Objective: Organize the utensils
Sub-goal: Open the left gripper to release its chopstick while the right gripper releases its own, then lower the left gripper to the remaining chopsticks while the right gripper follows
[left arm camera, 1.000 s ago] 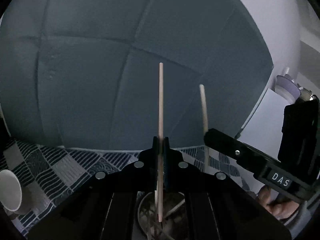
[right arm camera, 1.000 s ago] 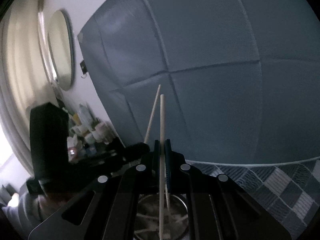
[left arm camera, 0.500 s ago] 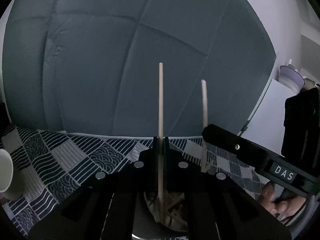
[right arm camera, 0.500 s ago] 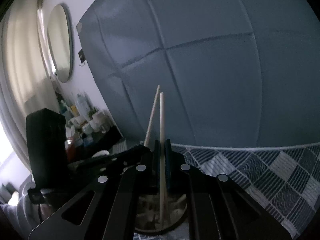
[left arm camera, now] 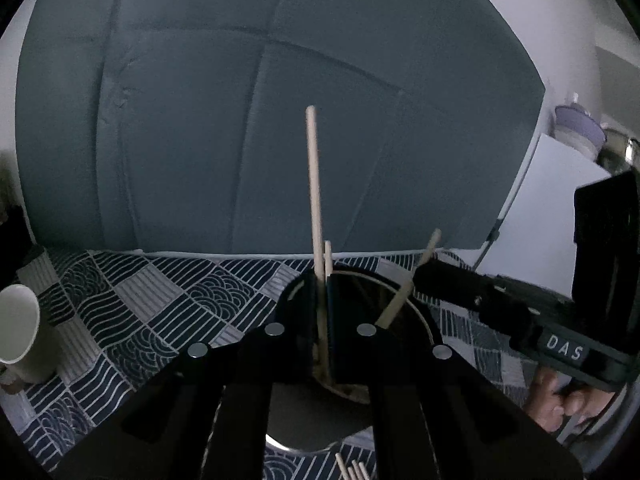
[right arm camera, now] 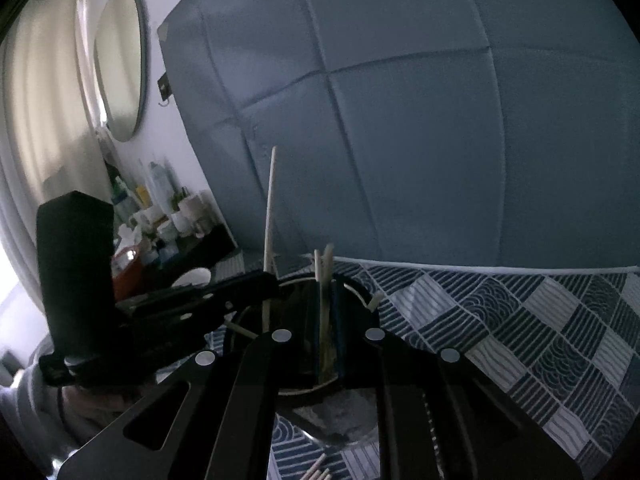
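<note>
Dim room, with a big padded blue-grey headboard (left arm camera: 248, 128) filling the top of both views and a patchwork bedspread (left arm camera: 152, 300) of wavy-line squares below. Left gripper (left arm camera: 322, 308) is pinched tight on a thin pale wooden chopstick (left arm camera: 314, 184) standing upright over a round metal holder (left arm camera: 416, 312). Right gripper (right arm camera: 328, 320) looks closed around a chopstick (right arm camera: 320, 268) sunk into the same holder (right arm camera: 360, 292), but it's murky in there. More sticks (left arm camera: 352, 470) get cut off at the bottom edge.
</note>
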Demonstrator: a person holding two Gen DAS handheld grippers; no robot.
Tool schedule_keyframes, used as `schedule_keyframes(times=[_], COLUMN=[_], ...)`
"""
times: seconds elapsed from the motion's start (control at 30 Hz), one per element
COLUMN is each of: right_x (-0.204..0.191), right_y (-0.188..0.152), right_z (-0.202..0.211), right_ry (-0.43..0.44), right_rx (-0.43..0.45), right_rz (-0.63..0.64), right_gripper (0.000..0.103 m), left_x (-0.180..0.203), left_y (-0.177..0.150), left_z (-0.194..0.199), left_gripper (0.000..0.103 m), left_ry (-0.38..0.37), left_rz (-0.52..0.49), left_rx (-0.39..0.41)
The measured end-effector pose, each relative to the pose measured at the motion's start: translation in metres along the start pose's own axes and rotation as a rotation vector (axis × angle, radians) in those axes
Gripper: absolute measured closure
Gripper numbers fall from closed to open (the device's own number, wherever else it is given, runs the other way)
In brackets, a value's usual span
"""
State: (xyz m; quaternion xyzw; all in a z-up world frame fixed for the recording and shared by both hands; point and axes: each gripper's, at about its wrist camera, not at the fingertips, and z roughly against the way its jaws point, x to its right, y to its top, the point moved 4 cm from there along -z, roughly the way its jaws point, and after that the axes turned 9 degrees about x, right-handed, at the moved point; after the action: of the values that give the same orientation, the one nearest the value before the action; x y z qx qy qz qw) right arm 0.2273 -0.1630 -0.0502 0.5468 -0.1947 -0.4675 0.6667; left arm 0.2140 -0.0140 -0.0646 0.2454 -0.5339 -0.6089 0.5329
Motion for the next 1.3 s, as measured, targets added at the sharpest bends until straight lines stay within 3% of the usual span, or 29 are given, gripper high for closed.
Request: schedule_keyframes(times=[0.27, 0.37, 0.53, 0.57, 0.6, 0.7, 0.77, 1.0, 1.3], right_x=[-0.001, 0.0, 0.004, 0.005, 0.006, 0.01, 0.013, 0.033, 0.057], right_y=[0.003, 0.009, 0.021, 0.024, 0.026, 0.03, 0.03, 0.02, -0.014], right_z=[0.009, 0.014, 0.023, 0.024, 0.024, 0.029, 0.031, 0.039, 0.041], right_ry=[-0.032, -0.047, -0.088, -0.094, -0.103, -0.123, -0.148, -0.235, -0.272], right_rx=[0.009, 0.011, 0.031, 0.03, 0.023, 0.03, 0.035, 0.044, -0.04], right_rz=[-0.006, -0.013, -0.032, -0.037, -0.044, -0.067, -0.077, -0.119, -0.168], right_gripper=[0.094, 0.094, 0.063, 0.061, 0.052, 0.039, 0.023, 0.014, 0.012], left_x=[-0.002, -0.004, -0.005, -0.004, -0.004, -0.004, -0.006, -0.012, -0.015], left_y=[0.002, 0.005, 0.011, 0.012, 0.013, 0.016, 0.016, 0.006, -0.037], left_z=[0.013, 0.019, 0.03, 0.032, 0.035, 0.04, 0.041, 0.05, 0.055], left_gripper=[0.092, 0.083, 0.056, 0.047, 0.036, 0.025, 0.017, 0.006, 0.006], left_ry=[0.055, 0.081, 0.092, 0.093, 0.095, 0.111, 0.12, 0.143, 0.185], left_rz=[0.003, -0.013, -0.009, -0.007, -0.005, 0.0, 0.009, 0.041, 0.029], left_rx=[-0.027, -0.048, -0.067, -0.068, -0.065, -0.069, -0.093, -0.127, -0.221])
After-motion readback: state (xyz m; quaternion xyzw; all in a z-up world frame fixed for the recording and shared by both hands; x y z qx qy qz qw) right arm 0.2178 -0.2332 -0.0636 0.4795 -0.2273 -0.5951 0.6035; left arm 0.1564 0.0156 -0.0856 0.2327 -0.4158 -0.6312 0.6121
